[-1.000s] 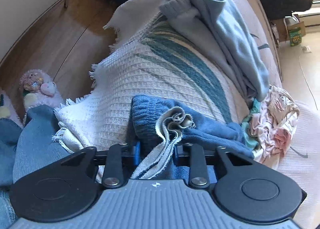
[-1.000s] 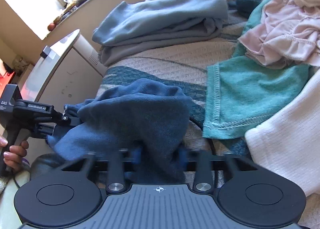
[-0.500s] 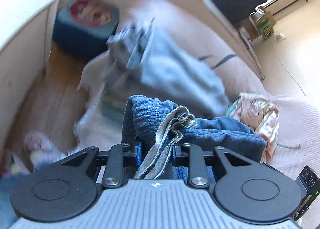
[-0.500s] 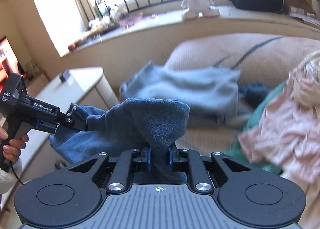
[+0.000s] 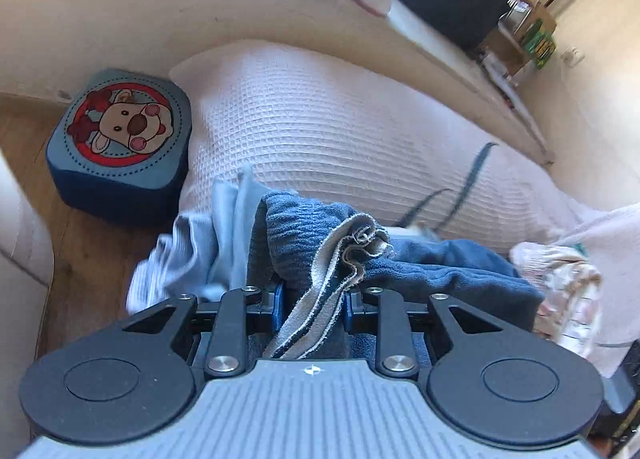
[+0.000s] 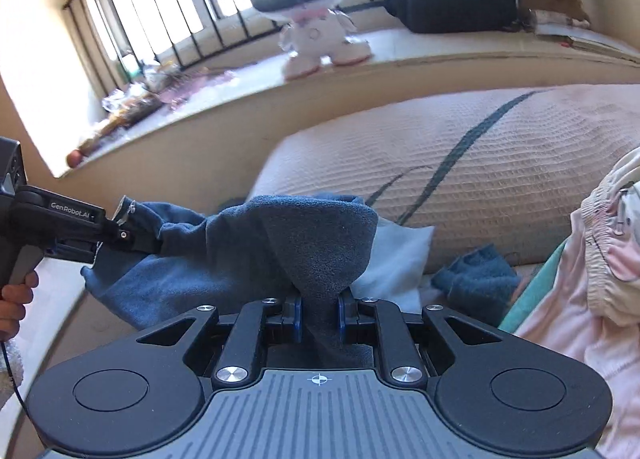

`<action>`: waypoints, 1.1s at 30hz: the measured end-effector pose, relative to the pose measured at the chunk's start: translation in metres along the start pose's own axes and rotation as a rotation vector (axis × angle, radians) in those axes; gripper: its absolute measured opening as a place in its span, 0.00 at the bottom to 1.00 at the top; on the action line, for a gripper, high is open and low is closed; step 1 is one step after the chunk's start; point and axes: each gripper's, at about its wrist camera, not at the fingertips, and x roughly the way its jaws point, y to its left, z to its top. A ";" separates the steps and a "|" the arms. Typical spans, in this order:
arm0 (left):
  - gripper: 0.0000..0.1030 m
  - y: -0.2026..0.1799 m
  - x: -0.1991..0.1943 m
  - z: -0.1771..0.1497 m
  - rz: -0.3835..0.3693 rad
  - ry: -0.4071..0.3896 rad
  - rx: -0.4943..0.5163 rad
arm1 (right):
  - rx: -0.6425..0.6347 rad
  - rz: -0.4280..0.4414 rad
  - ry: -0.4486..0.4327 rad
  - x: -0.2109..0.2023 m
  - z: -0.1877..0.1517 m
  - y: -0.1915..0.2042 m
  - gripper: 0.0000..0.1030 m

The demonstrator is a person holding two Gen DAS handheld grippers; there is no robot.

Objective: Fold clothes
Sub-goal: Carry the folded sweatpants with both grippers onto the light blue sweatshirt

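A dark blue fleece garment [image 6: 240,255] hangs stretched in the air between both grippers, above the bed. My right gripper [image 6: 319,313] is shut on a bunched fold of it. My left gripper [image 5: 314,309] is shut on its other end, where a pale striped hem [image 5: 348,255] spills out between the fingers. In the right wrist view the left gripper [image 6: 132,235] shows at the left edge, clamped on the blue cloth, with a hand [image 6: 16,299] on its grip.
The bed's cream waffle blanket [image 5: 340,119] lies beneath. A light blue garment [image 5: 200,243] is near the bed's edge, pink clothes [image 6: 592,267] and a teal piece [image 6: 476,279] at the right. A blue cushion [image 5: 120,139] sits on the wooden floor; a plush toy [image 6: 312,3] stands on the sill.
Both grippers have risen and swung toward the head of the bed, lifting the blue garment off the blanket. The grips are unchanged.
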 end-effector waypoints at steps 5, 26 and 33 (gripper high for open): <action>0.28 0.024 0.039 -0.004 0.008 0.031 -0.034 | -0.010 -0.044 0.027 0.033 -0.005 -0.005 0.21; 0.31 -0.045 -0.022 -0.026 -0.027 -0.100 0.110 | -0.138 -0.040 -0.036 0.009 0.018 0.016 0.11; 0.03 0.012 0.037 -0.024 0.017 -0.006 -0.054 | -0.112 -0.098 0.049 0.050 0.021 0.011 0.11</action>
